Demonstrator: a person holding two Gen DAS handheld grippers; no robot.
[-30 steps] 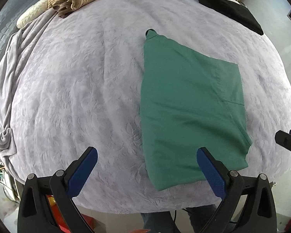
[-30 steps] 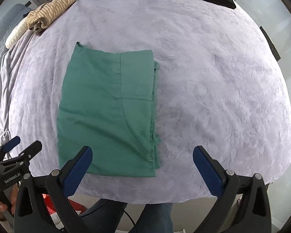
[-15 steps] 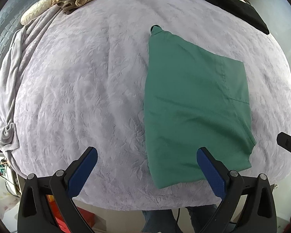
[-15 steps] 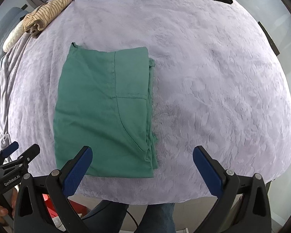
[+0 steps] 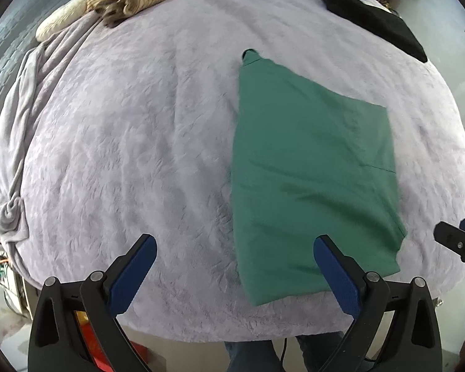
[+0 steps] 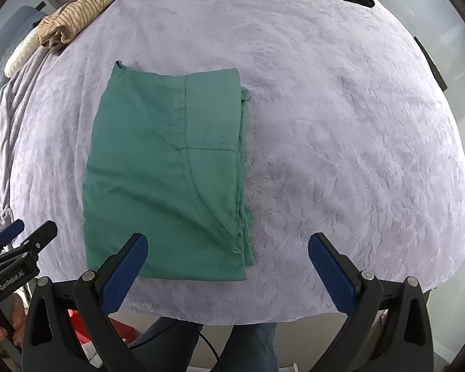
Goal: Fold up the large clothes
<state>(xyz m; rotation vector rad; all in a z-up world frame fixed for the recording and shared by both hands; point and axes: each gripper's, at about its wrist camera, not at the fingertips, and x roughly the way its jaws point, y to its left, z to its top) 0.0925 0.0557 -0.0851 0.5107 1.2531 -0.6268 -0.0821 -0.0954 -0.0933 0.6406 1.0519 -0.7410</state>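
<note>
We see our left gripper (image 5: 232,260) as black plastic arms with triangular cut-outs, silver screws at the pivots and blue ribbed pads (image 5: 130,274) on its fingers. Our right gripper (image 6: 228,257) is built the same, with matching blue pads (image 6: 331,271). White "GenRobot.AI" lettering marks the left gripper's body in the right wrist view. Below, we wear dark blue jeans (image 6: 257,347).
</note>
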